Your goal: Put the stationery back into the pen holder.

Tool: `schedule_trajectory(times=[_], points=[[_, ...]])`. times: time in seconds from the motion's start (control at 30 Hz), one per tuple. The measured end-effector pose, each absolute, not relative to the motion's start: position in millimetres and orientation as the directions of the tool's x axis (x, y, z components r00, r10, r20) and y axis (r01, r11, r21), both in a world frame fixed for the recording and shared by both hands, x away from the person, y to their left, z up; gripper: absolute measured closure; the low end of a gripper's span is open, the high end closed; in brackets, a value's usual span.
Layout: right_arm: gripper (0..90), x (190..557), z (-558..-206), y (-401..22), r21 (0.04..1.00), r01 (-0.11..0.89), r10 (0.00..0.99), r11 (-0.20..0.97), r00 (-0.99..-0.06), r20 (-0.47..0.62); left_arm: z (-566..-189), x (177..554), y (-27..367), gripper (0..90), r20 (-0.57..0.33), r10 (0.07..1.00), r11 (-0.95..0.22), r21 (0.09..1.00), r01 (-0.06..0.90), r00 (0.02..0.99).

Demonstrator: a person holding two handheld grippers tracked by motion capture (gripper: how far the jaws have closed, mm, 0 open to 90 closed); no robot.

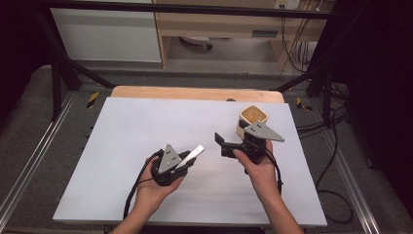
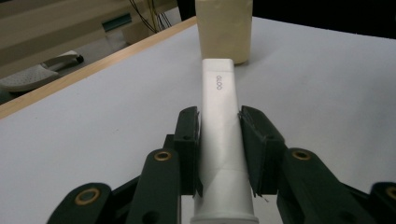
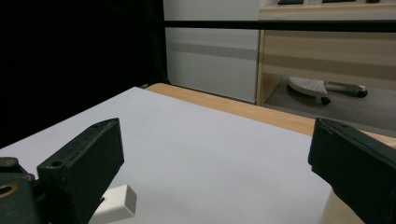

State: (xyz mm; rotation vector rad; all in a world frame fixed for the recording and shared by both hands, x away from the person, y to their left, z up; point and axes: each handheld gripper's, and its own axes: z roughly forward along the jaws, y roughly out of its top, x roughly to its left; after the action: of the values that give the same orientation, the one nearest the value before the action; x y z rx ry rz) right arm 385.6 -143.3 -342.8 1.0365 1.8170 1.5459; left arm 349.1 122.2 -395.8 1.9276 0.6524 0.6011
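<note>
A person works at a desk (image 1: pixel 146 146) covered by a pale grey sheet, holding a gripper in each hand. The left gripper (image 2: pixel 219 140) has its fingers (image 2: pixel 189 140) pressed against both sides of a slim white tube (image 2: pixel 220 116) printed with small grey lettering. In the high view the tube (image 1: pixel 192 156) sticks out of the left gripper (image 1: pixel 187 160) at a slant, aimed toward a cream square cup (image 1: pixel 253 117). The cup stands upright near the far right edge of the desk, and in the left gripper view the cup (image 2: pixel 225 28) sits just beyond the tube's tip, apart from it. The right gripper (image 1: pixel 220 141) is held just in front of the cup, its fingers (image 3: pixel 88 163) spread wide and empty, pointing away from the cup toward the desk's left side. A hand (image 1: pixel 258 168) grips it from the near side.
</note>
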Motion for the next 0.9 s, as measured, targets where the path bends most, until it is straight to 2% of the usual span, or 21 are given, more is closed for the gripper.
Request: schedule_trajectory(times=[0.1, 0.3, 0.4, 0.57, 0.9], points=[[4.4, 384.1, -350.9, -133.9, 0.972, 0.224, 0.81, 0.067, -0.581, 0.078, -397.9, 346.8, 127.1, 68.3, 0.088, 0.691, -0.322, 0.926, 0.197, 0.718], [5.2, 374.3, -359.2, -127.1, 0.969, 0.243, 0.8, 0.036, -0.588, 0.117, -404.2, 344.6, 132.3, 68.4, 0.081, 0.714, -0.302, 0.932, 0.201, 0.696], [5.7, 371.1, -363.0, -125.7, 0.956, 0.29, 0.771, -0.04, -0.6, 0.214, -409.7, 343.7, 130.1, 68.4, 0.066, 0.72, -0.287, 0.934, 0.21, 0.691], [6.8, 369.3, -367.8, -124.4, 0.936, 0.34, 0.739, -0.098, -0.605, 0.297, -408.4, 342.4, 127.2, 68.4, 0.076, 0.719, -0.284, 0.94, 0.192, 0.691], [10.5, 368.6, -376.8, -117.1, 0.903, 0.402, 0.697, -0.151, -0.605, 0.386, -404.2, 335.4, 126.4, 68.4, 0.084, 0.723, -0.244, 0.96, 0.139, 0.686]])
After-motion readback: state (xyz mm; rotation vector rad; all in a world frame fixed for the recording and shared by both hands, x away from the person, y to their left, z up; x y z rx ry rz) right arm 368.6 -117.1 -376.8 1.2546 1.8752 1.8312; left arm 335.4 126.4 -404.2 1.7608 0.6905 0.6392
